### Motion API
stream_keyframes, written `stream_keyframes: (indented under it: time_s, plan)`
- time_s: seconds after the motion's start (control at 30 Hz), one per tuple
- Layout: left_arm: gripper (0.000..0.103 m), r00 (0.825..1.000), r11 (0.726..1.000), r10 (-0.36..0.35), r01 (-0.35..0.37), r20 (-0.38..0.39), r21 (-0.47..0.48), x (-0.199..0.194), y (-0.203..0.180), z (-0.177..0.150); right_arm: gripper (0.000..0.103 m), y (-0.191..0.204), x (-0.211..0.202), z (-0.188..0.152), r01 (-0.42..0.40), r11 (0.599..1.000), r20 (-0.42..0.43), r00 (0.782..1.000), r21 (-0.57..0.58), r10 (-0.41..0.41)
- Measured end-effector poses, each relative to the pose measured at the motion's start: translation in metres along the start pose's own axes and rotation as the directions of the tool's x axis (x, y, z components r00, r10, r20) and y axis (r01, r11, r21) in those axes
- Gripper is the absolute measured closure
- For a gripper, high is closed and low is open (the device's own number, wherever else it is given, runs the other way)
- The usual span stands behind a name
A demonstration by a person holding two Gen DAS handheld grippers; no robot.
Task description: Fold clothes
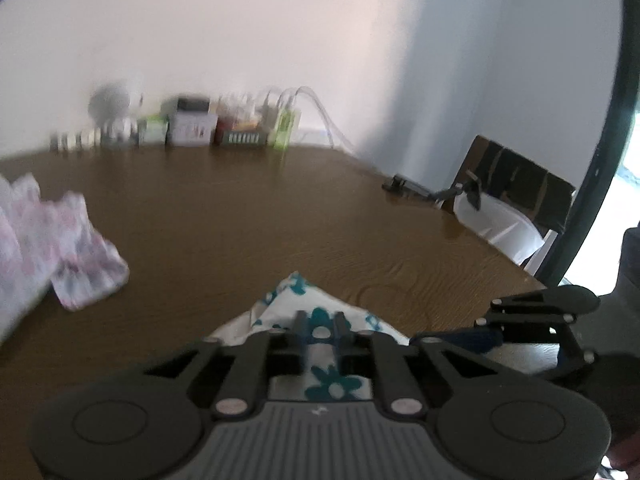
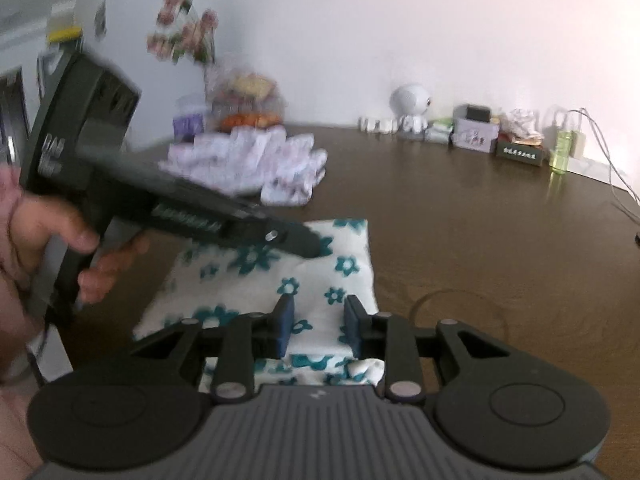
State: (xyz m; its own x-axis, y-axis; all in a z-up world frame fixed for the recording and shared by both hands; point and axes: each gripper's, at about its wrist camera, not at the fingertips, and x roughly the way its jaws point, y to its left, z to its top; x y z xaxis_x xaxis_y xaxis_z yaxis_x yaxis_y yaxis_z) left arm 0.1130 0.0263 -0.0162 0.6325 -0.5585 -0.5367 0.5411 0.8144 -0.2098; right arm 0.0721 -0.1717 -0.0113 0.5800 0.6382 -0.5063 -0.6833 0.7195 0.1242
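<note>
Both wrist-mounted, angled down and close over the brown desk [image 1: 248,216], facing the far wall. Shared: white cloth with teal flowers [image 2: 272,280], pink-patterned clothes [image 1: 48,240], white round figurine [image 2: 410,106].

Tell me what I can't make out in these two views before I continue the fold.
- Left wrist view: near part of the white cloth with teal flowers, hidden by the left gripper; grip unclear.
- Left wrist view: pink-patterned white clothes, blurred and cut off by the left edge.
- Right wrist view: left gripper tips motion-blurred; contact with the cloth unclear.
- Both views: small boxes by the wall, labels unreadable.
</note>
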Motion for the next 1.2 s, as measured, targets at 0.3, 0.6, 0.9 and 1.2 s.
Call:
stream_keyframes:
  time_s: [0.3,0.6,0.9,1.2]
  plan:
    - [0.047,0.997,0.996,0.067,-0.069,0.031,0.061,-0.048,-0.006,-0.023,0.054,0.023,-0.007,0.016,-0.029,0.995,0.025,0.999,-0.096,0.031]
    - [0.072,0.999,0.999,0.045,-0.045,-0.01,-0.02,-0.029,0.013,-0.047,0.067,0.02,0.021,0.008,-0.027,0.997,-0.052,0.998,-0.073,0.024]
    - [0.049,0.997,0.995,0.082,-0.082,0.011,0.049,-0.039,-0.001,-0.041,0.058,0.022,0.011,0.006,-0.015,0.997,-0.001,1.0,-0.074,0.015]
    - [0.017,0.992,0.99,0.087,-0.096,0.096,0.098,-0.08,-0.004,-0.035,0.024,0.009,-0.032,0.007,0.03,0.999,0.019,0.999,0.034,-0.031]
